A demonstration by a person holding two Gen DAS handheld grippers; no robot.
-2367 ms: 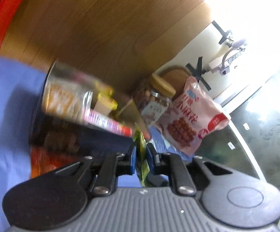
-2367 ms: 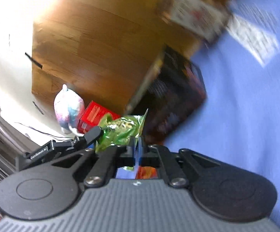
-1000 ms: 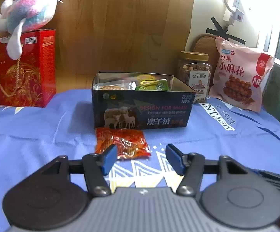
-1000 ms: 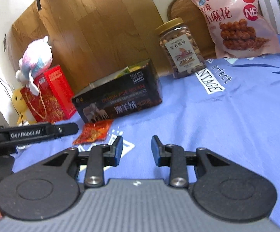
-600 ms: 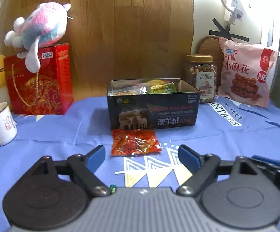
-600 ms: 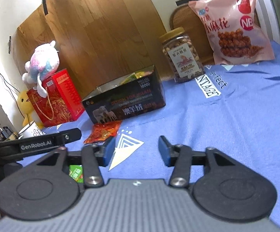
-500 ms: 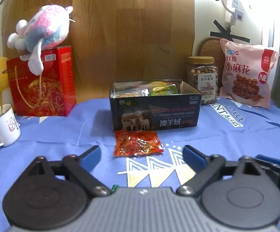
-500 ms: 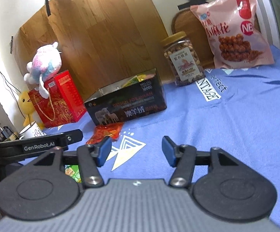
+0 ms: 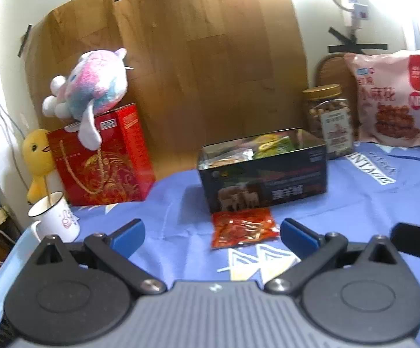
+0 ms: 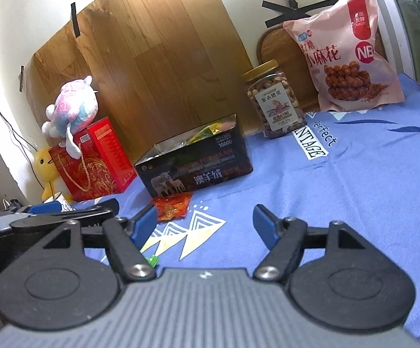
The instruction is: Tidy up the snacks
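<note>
A dark tin box (image 9: 263,179) (image 10: 198,171) stands open on the blue cloth with several snack packets inside, green and yellow ones on top. A red snack packet (image 9: 243,227) (image 10: 170,207) lies flat on the cloth just in front of the tin. My left gripper (image 9: 211,233) is held back from the packet, open wide and empty. My right gripper (image 10: 204,221) hovers to the right of the packet; its jaws are opening with nothing between them. A small green packet corner (image 10: 152,260) peeks out under the right gripper's left finger.
A nut jar (image 9: 330,119) and a pink snack bag (image 9: 392,98) stand at the back right. At the left are a red gift bag (image 9: 102,156) with a plush toy (image 9: 91,87), a yellow duck (image 9: 37,150) and a white mug (image 9: 54,217).
Both grippers were shut on a green packet at first; now both are open and empty. They have drawn back and up from the tin, and their jaws have widened.
</note>
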